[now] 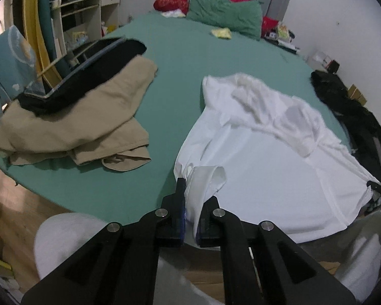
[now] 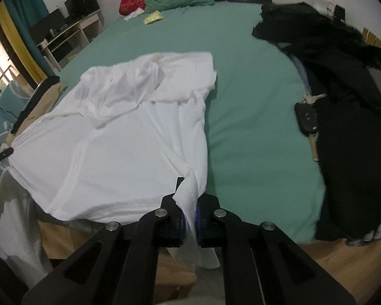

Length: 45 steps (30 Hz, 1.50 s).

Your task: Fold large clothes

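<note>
The white shirt lay spread on the bed ahead of both tongs, its far end bunched and no fold made yet. The left tongs and right tongs each pinched a near corner. Left of them a tan garment sat folded; a black pile waited right.

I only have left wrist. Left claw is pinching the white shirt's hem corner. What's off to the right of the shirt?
Observer: A black garment pile lies along the bed's right edge, apart from the white shirt.
Operator: Anything loose near it?
Observer: A car key lies on the sheet against that pile.
Operator: Right claw gripping properly?
Observer: Right claw is shut on the shirt's other hem corner; a flap of cloth hangs below it.
</note>
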Each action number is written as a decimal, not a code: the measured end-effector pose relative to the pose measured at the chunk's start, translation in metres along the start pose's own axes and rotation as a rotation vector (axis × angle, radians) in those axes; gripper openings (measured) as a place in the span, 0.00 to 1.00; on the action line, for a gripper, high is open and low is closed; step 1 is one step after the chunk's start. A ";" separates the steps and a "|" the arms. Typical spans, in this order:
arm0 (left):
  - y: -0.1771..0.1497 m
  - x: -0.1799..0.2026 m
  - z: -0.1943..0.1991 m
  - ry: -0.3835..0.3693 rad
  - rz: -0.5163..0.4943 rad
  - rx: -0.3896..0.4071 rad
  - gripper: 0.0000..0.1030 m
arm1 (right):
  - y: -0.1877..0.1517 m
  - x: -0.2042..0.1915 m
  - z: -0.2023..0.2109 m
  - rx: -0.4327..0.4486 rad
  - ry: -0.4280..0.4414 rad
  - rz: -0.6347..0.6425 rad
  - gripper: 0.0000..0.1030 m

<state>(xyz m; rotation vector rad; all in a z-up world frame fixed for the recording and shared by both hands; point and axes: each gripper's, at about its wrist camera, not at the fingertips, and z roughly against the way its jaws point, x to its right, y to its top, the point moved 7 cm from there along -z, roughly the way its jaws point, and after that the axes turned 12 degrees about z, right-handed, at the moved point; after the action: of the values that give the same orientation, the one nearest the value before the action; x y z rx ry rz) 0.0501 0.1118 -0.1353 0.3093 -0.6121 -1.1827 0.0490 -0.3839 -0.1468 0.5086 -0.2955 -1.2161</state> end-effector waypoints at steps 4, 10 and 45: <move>0.011 0.008 0.020 -0.022 0.005 0.041 0.06 | 0.007 0.004 0.021 0.026 -0.013 0.019 0.06; 0.055 0.024 0.024 -0.052 -0.002 0.113 0.07 | 0.055 0.026 0.028 0.111 -0.007 0.005 0.06; 0.144 0.014 -0.203 -0.019 0.195 -0.017 0.60 | 0.164 0.121 -0.142 0.115 0.023 -0.233 0.46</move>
<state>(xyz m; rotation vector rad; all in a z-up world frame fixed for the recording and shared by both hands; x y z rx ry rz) 0.2848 0.1326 -0.2176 0.2193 -0.6341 -1.0043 0.2901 -0.4258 -0.1891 0.6706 -0.2941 -1.4240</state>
